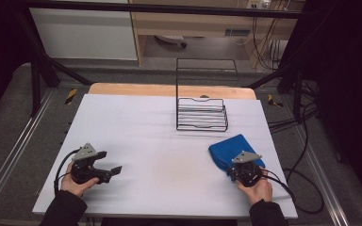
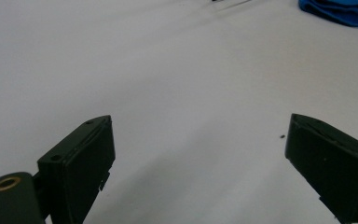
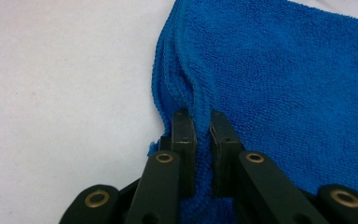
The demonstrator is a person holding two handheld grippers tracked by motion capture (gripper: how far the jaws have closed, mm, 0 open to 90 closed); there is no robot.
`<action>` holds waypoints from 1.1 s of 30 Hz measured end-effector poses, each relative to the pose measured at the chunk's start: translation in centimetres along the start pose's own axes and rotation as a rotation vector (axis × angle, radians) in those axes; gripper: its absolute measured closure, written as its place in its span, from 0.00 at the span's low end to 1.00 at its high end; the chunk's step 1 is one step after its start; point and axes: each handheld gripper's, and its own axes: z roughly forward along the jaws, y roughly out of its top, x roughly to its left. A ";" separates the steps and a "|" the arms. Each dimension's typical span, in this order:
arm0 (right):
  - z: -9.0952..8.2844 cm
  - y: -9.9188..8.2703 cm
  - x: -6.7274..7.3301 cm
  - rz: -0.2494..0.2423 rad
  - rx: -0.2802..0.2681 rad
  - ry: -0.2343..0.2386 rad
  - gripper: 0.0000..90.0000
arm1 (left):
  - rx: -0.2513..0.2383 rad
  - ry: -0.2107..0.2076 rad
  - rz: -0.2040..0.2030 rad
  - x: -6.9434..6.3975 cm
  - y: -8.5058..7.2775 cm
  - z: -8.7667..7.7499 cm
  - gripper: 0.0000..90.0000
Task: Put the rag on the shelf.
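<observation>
A folded blue microfibre cloth point(image 1: 230, 149) is lying on the right side of the white table point(image 1: 160, 141), near the person's edge, its stacked hemmed layers showing along one edge in the right gripper view. The right gripper point(image 3: 200, 126) is pinching a fold of those layers: its two black jaws are pressing together on the cloth's edge, with a ridge of blue terry bunching up between them. In the high view the right gripper point(image 1: 244, 167) is sitting on the near corner of the cloth, held in the person's right hand point(image 1: 257, 188).

Beyond the cloth, toward the far side of the table, a black wire rack point(image 1: 201, 110) is standing upright, well apart from it.

On the left side of the table the left gripper point(image 1: 108, 162) is resting in the person's left hand point(image 1: 75, 183), its jaws standing wide apart over bare white surface with nothing between them.

A wooden board point(image 1: 169, 89) is showing behind the white top. Black frame bars point(image 1: 42, 66) are flanking the table, cables point(image 1: 306, 179) are trailing on the grey floor to the right, and a pale cabinet point(image 1: 85, 33) is standing behind.
</observation>
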 end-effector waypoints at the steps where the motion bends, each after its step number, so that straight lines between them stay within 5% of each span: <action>1: 0.0 0.0 -0.1 0.008 -0.003 0.003 0.94 | -0.003 0.001 0.000 0.0 0.0 0.0 0.09; 8: -0.4 0.2 0.0 0.036 -0.035 0.012 0.95 | -0.002 0.002 -0.001 0.1 0.0 0.0 0.09; 14: -1.5 1.3 0.7 0.078 -0.102 0.083 0.95 | -0.001 0.002 -0.001 0.1 0.0 0.0 0.10; 23: -0.9 3.3 3.8 0.118 -0.135 0.176 0.95 | -0.001 0.005 0.001 0.1 0.0 0.0 0.10; 33: 0.6 5.0 7.4 0.097 -0.145 0.252 0.95 | 0.001 0.013 0.006 0.1 0.0 0.0 0.10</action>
